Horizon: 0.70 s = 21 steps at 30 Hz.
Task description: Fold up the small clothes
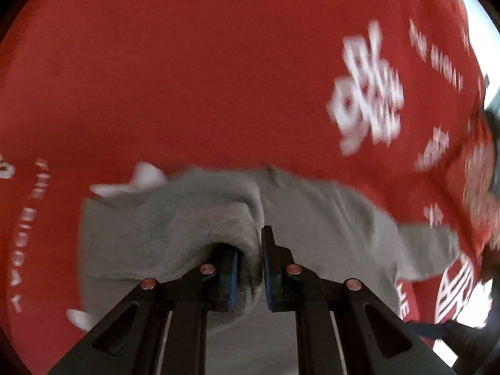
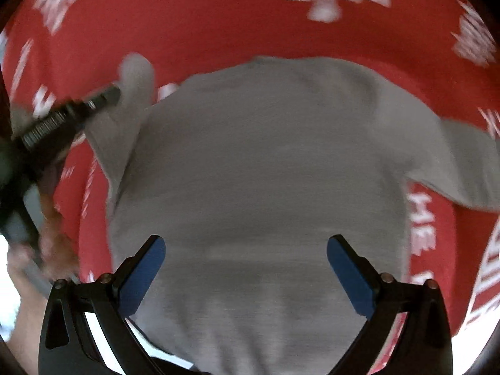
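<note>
Fingers (image 1: 232, 278) of the left gripper (image 1: 250, 276), black with flat blue pads, are pinching a bunched fold of the grey garment (image 1: 328, 218) between them, the soft knit cloth puckering into a rounded ridge just above the pads. Fingers (image 2: 142, 273) of the right gripper (image 2: 247, 275) are standing spread wide, their blue pads angled outward and touching nothing, and they are hovering over the garment's broad, smooth body (image 2: 265, 162). This small grey top is lying spread on a red cloth (image 2: 218, 25) printed with blurred white lettering (the words are too smeared to read), and the cloth is covering the counter. One short sleeve (image 2: 462, 159) is sticking out toward the right in the right wrist view. At that view's left edge the left gripper's black body (image 2: 62, 118) is showing, slanted, with a person's hand (image 2: 53, 240) blurred beneath it.
</note>
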Motion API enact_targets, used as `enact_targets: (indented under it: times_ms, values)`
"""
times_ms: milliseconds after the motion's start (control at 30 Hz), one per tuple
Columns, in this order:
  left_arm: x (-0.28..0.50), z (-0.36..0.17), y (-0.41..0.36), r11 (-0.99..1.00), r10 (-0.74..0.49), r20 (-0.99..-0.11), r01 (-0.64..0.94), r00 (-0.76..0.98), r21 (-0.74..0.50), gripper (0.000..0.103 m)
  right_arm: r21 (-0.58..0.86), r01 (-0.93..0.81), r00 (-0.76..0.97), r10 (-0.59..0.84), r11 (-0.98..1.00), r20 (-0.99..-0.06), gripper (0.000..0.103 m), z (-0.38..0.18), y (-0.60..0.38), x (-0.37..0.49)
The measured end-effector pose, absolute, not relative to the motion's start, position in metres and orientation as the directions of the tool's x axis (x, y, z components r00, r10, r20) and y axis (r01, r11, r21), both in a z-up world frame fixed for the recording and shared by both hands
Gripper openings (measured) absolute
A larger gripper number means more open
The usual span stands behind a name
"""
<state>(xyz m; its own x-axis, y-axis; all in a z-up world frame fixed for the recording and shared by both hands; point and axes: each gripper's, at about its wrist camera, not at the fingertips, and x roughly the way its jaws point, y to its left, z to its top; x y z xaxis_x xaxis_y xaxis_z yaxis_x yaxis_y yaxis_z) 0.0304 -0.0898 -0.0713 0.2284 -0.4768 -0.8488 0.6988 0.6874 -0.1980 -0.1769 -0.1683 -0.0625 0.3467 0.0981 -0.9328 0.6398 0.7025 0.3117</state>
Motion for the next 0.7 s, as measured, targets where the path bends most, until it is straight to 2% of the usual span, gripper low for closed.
enact_targets:
  times_ms: [100, 133, 167, 200, 267, 300, 367, 500, 600, 700]
  values:
    - [0.007, -0.108, -0.120, 0.683, -0.332, -0.915, 0.728, 0.231, -0.065, 0.014, 0.290, 0.689, 0.324, 0.075, 0.664, -0.943, 0.103, -0.074, -0.195, -0.203]
    - [0.003, -0.115, -0.123, 0.681, -0.307, -0.925, 0.730, 0.226, -0.048, 0.014, 0.280, 0.701, 0.312, 0.072, 0.656, -0.947, 0.103, -0.078, -0.202, -0.211]
    - [0.000, -0.117, -0.123, 0.679, -0.297, -0.930, 0.732, 0.218, -0.046, 0.019, 0.276, 0.707, 0.306, 0.071, 0.651, -0.950, 0.103, -0.080, -0.206, -0.215]
    - [-0.002, -0.115, -0.120, 0.679, -0.295, -0.930, 0.733, 0.218, -0.044, 0.027, 0.273, 0.713, 0.300, 0.072, 0.646, -0.951, 0.103, -0.083, -0.211, -0.218]
    - [-0.005, -0.101, -0.108, 0.674, -0.315, -0.923, 0.737, 0.224, -0.051, 0.079, 0.267, 0.717, 0.295, 0.067, 0.644, -0.953, 0.103, -0.084, -0.218, -0.220]
    - [-0.005, -0.091, -0.097, 0.674, -0.328, -0.914, 0.737, 0.238, -0.050, 0.086, 0.264, 0.714, 0.297, 0.062, 0.649, -0.953, 0.103, -0.082, -0.221, -0.218]
    - [-0.003, -0.071, -0.074, 0.686, -0.323, -0.902, 0.727, 0.287, -0.014, 0.088, 0.254, 0.694, 0.307, 0.043, 0.673, -0.951, 0.103, -0.077, -0.222, -0.206]
    - [0.032, -0.060, -0.020, 0.786, -0.205, -0.902, 0.613, 0.379, 0.079, 0.088, 0.215, 0.562, 0.355, 0.002, 0.799, -0.935, 0.103, -0.056, -0.207, -0.162]
    - [0.079, -0.086, 0.024, 0.873, -0.079, -0.933, 0.476, 0.352, 0.106, 0.088, 0.194, 0.404, 0.417, 0.008, 0.894, -0.909, 0.103, -0.043, -0.178, -0.112]
    - [0.120, -0.120, 0.051, 0.918, -0.062, -0.967, 0.394, 0.248, 0.042, 0.088, 0.153, 0.226, 0.463, 0.032, 0.962, -0.886, 0.103, -0.038, -0.140, -0.064]
